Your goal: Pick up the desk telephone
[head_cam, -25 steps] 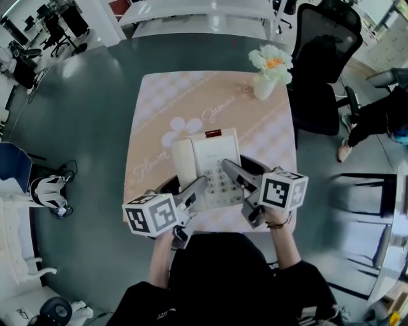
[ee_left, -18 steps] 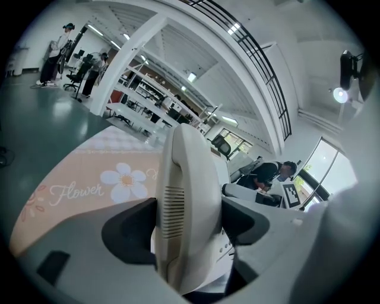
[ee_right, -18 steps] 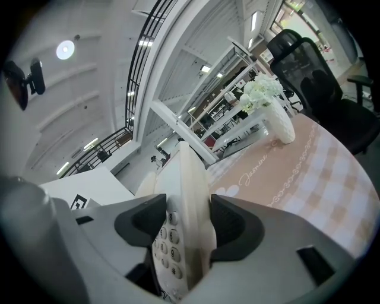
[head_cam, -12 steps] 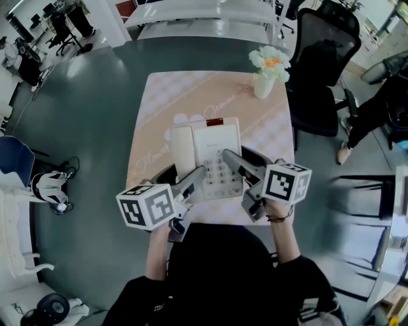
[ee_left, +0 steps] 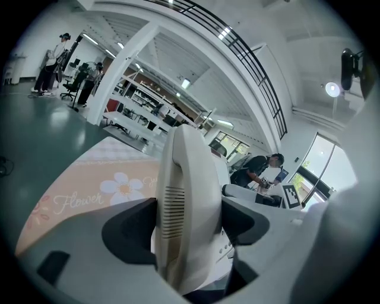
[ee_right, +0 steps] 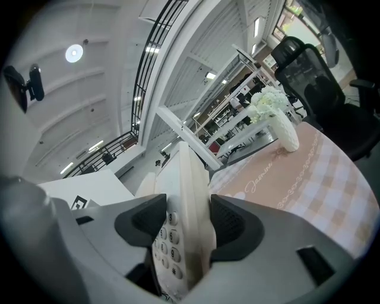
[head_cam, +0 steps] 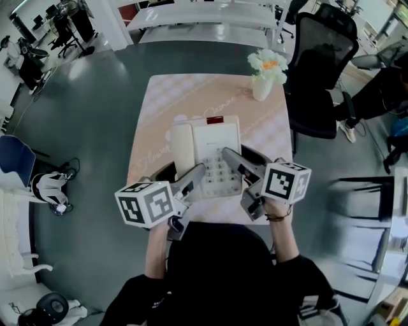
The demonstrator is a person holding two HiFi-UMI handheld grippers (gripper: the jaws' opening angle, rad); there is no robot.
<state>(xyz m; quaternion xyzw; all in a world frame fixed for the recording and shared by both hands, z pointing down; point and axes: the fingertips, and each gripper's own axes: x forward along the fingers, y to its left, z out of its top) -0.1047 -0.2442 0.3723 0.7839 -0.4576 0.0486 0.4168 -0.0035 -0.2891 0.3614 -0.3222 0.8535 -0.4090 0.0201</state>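
Observation:
The white desk telephone point(head_cam: 207, 149) hangs over the pink patterned table point(head_cam: 191, 95), with its handset point(head_cam: 182, 149) on the left and the keypad toward me. My left gripper point(head_cam: 194, 177) is shut on the phone's near left edge. My right gripper point(head_cam: 231, 160) is shut on its near right edge. In the left gripper view the telephone point(ee_left: 190, 196) fills the gap of the left gripper point(ee_left: 189, 222), both pads pressed on it. In the right gripper view the telephone point(ee_right: 189, 196) and its keys are clamped in the right gripper point(ee_right: 185, 218).
A white vase of flowers point(head_cam: 264, 75) stands at the table's far right corner. A black office chair point(head_cam: 325, 57) is beyond the right side. White tables point(head_cam: 204, 19) line the back, and a person's legs point(head_cam: 366, 105) show at the right edge.
The telephone has moved a little up and away from the table's near edge, carried by both shut grippers. The person at the right has shifted farther out of view.

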